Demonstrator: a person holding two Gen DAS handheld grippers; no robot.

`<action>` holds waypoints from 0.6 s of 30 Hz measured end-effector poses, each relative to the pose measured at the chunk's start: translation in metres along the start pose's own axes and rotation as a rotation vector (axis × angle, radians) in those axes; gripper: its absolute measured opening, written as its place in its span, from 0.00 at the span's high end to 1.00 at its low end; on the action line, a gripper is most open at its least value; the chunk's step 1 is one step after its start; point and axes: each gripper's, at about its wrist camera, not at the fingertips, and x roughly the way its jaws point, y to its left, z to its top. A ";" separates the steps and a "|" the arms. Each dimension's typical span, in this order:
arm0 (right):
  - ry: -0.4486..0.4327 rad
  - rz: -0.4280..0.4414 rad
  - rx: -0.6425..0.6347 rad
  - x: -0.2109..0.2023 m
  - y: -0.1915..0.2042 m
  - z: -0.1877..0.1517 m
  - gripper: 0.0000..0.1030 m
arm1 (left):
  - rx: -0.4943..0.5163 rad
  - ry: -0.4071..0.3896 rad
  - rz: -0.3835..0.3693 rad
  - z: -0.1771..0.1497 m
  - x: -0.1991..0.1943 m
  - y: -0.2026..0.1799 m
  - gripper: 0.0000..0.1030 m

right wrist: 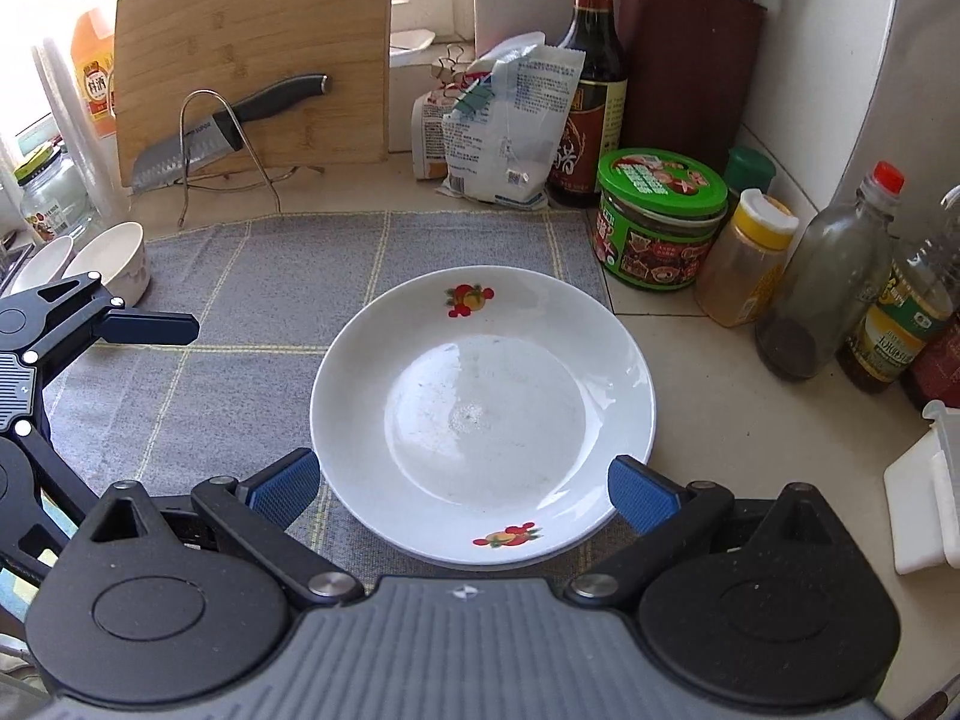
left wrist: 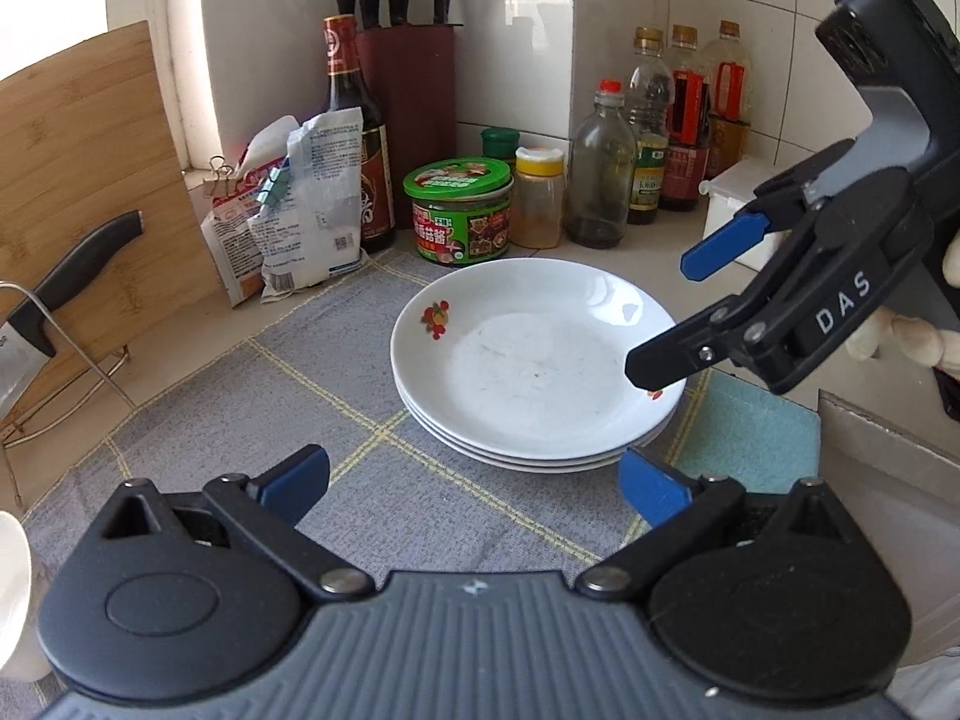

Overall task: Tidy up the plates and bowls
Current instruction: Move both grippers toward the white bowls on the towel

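A stack of three white plates (left wrist: 534, 372) with fruit prints sits on a grey checked cloth (left wrist: 240, 420); it also shows in the right wrist view (right wrist: 480, 414). My left gripper (left wrist: 474, 480) is open and empty, just short of the stack's near-left edge. My right gripper (right wrist: 465, 489) is open and empty, its jaws spread over the stack's near rim; in the left wrist view it (left wrist: 690, 312) hovers above the stack's right rim. Two white bowls (right wrist: 114, 258) lie tilted at the cloth's far left, beside the left gripper (right wrist: 150, 327).
Behind the stack stand a green-lidded jar (right wrist: 660, 222), a yellow-capped spice jar (right wrist: 750, 258), sauce and oil bottles (right wrist: 822, 288), food bags (right wrist: 510, 126), a knife block (right wrist: 690, 60), and a cutting board (right wrist: 252, 66) with a knife (right wrist: 228, 126) on a wire rack. A white box (right wrist: 924, 504) sits right.
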 end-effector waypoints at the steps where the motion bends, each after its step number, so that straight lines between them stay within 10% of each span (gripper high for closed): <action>1: -0.014 0.014 -0.005 -0.001 0.004 -0.002 0.00 | -0.008 -0.004 0.012 -0.001 -0.004 0.000 0.01; 18: -0.137 0.282 -0.297 0.026 0.107 -0.014 0.00 | -0.340 0.034 0.384 -0.059 -0.091 0.023 0.01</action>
